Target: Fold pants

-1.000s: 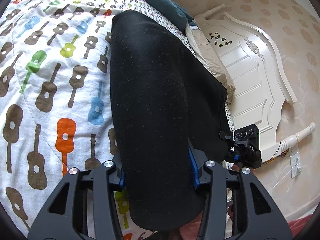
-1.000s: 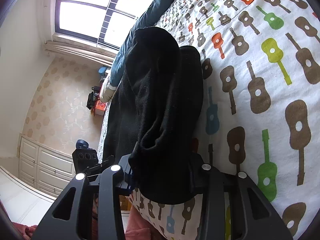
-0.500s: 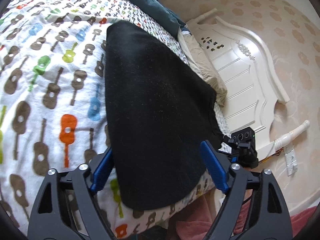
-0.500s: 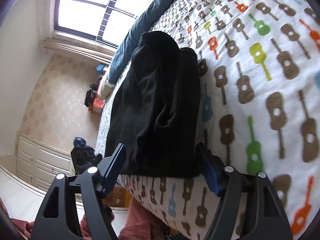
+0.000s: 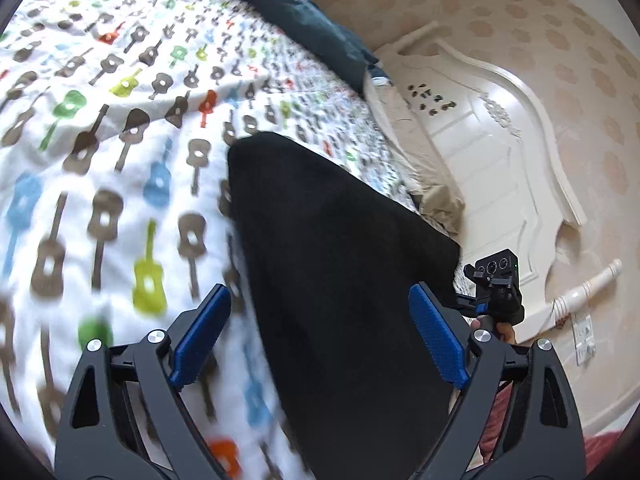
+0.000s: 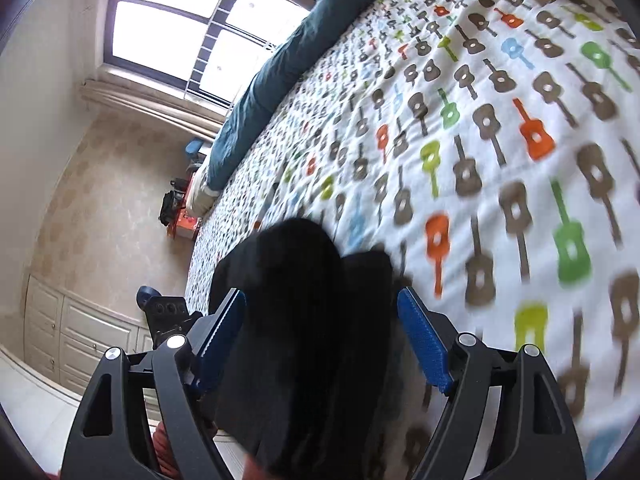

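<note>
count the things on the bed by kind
black pants: 1
dark teal pillow: 1
guitar-print cover: 1
total: 3

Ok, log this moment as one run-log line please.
left gripper: just opened, clear of pants | right gripper: just opened, pants between pads | pants: lying on guitar-print bedspread
</note>
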The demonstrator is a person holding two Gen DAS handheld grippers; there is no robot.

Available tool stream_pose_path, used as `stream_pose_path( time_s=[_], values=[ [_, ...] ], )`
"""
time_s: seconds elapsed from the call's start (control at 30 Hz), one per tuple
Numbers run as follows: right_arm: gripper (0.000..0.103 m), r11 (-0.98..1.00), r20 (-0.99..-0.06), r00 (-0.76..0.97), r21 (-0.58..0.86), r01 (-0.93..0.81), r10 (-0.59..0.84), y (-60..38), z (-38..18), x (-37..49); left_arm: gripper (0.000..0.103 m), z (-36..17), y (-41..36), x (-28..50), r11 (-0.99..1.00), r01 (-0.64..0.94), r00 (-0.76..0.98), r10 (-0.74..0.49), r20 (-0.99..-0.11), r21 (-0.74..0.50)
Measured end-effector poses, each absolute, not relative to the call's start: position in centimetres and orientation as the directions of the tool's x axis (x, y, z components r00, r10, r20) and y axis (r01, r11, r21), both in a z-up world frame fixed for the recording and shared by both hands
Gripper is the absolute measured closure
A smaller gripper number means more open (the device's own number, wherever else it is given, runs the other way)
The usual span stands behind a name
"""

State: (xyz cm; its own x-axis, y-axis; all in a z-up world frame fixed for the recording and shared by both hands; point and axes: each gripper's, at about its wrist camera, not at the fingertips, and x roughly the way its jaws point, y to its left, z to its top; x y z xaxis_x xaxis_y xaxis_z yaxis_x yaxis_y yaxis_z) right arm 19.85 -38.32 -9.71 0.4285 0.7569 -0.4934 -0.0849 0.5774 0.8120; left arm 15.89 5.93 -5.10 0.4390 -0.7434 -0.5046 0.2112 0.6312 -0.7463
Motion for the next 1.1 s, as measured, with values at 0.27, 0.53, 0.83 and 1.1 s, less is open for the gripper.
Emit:
stream_pose_path(
  time_s=[0.27, 0.53, 0.83, 1.1],
  values=[
    [0.026, 0.489, -0.418, 0.401, 0.868, -0.088, 0.815, -37.6, -11.5, 22.8, 0.013, -5.2, 4.1, 18.8, 0.645, 0.255, 0.407, -0.748, -0.525, -0.720],
    [0.068, 0.575, -0.503, 0.395, 0.814, -0.082, 0.769, -36.3, -11.7, 23.2, 0.041, -5.4, 2.8, 19.7, 0.711, 0.264, 0.388, -0.697, -0.603, -0.652],
    [0.075, 0.629, -0.516, 0.457, 0.766, -0.133, 0.725, -35.2, -9.1, 23.0, 0.075, -3.4, 3.2, 19.9, 0.738, 0.273, 0.428, -0.667, -0.609, -0.617],
    [0.076, 0.629, -0.500, 0.480, 0.763, -0.150, 0.721, -34.5, -7.5, 25.0, 0.078, -2.6, 3.4, 21.6, 0.755, 0.250, 0.461, -0.643, -0.611, -0.606]
  ],
)
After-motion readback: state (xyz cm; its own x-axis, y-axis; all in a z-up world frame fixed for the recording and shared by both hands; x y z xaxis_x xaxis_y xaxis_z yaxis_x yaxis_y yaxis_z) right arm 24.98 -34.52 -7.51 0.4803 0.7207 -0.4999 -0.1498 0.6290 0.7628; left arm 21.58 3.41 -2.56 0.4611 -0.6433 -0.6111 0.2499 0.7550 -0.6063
